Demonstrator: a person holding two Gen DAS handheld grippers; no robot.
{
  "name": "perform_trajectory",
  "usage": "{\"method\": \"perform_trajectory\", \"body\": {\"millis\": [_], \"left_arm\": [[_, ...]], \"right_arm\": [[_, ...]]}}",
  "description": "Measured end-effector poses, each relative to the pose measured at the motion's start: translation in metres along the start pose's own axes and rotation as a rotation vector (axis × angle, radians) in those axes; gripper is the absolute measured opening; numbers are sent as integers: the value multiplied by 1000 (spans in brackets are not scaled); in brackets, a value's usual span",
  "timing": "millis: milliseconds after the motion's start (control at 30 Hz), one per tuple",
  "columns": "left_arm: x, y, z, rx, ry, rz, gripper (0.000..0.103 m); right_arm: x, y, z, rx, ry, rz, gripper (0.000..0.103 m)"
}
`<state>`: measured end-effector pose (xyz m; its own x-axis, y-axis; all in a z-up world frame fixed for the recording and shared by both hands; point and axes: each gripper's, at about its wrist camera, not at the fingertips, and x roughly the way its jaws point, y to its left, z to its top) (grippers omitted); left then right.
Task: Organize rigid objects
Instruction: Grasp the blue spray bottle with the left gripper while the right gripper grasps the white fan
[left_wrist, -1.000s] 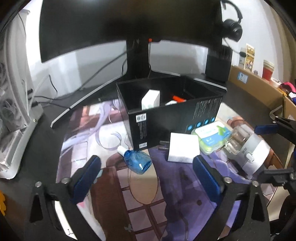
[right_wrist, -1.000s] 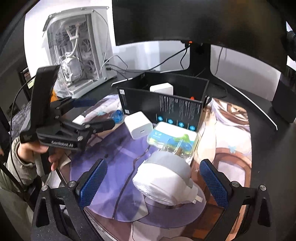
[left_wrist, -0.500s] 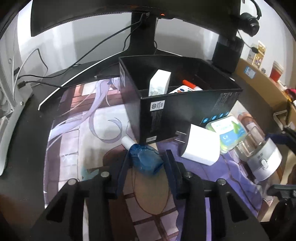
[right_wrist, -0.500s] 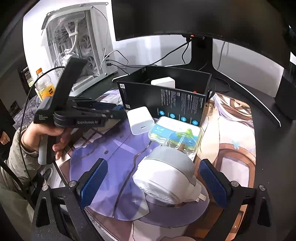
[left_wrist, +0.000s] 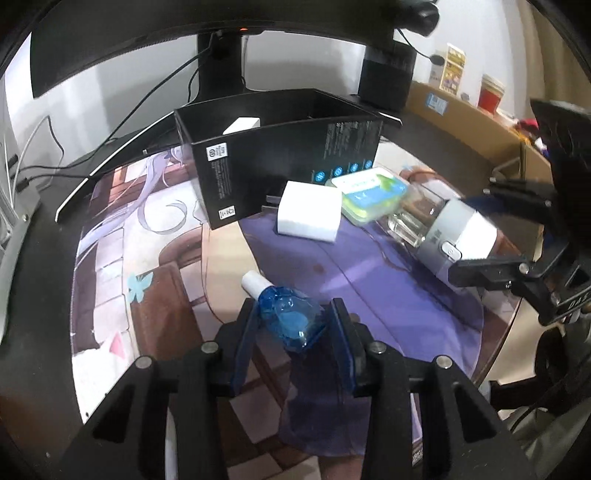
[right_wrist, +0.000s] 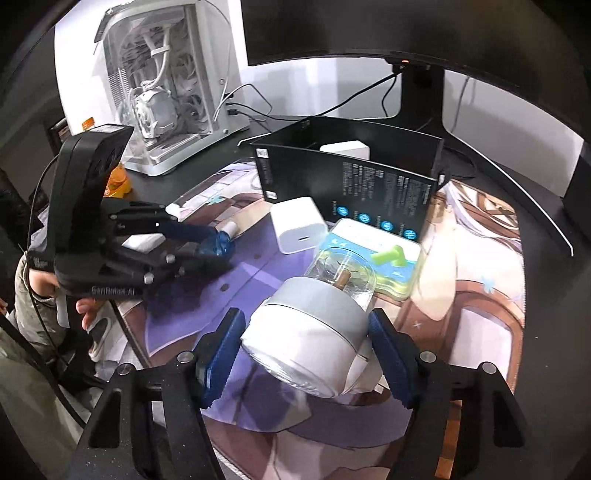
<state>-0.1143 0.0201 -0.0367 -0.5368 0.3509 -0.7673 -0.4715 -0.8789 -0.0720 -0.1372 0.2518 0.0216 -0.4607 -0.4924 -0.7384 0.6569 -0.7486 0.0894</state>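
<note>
My left gripper (left_wrist: 291, 325) is shut on a small blue bottle (left_wrist: 290, 320) with a white cap, held just above the desk mat; it also shows in the right wrist view (right_wrist: 218, 242). My right gripper (right_wrist: 304, 345) has its blue pads on both sides of a grey-and-white grinder jar (right_wrist: 314, 325) lying on the mat; the jaws look nearly closed on it. The jar also shows in the left wrist view (left_wrist: 443, 229). A black open box (left_wrist: 280, 147) holds a white block (left_wrist: 242, 125).
A white charger cube (left_wrist: 308, 212) and a green-blue plastic case (left_wrist: 373, 194) lie in front of the box. A monitor stand (left_wrist: 221, 66) rises behind it. A white PC case (right_wrist: 166, 85) stands at the far left. A brown shelf (left_wrist: 480, 122) runs along the right.
My left gripper closed on the blue bottle and pulled it back from the box. My right gripper's fingers closed in around the grinder jar.
</note>
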Motion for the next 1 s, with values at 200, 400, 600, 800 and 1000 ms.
{"method": "perform_trajectory", "body": {"millis": [200,400,600,800,1000], "left_arm": [[-3,3,-2,5,7,44,52],[-8,23,-6,-71,0,68,51],[-1,13,-2,-36,-8,36,44],[-7,8,-2,-5,-44,49,29],[-4,4,-3,4,-27,65,30]], "right_arm": [[0,4,0,-11,7,-8,70],[-1,4,-1,-15,11,-11,70],[1,3,1,-6,15,-8,70],[2,6,0,-25,21,-23,70],[2,7,1,-24,20,-25,70]]}}
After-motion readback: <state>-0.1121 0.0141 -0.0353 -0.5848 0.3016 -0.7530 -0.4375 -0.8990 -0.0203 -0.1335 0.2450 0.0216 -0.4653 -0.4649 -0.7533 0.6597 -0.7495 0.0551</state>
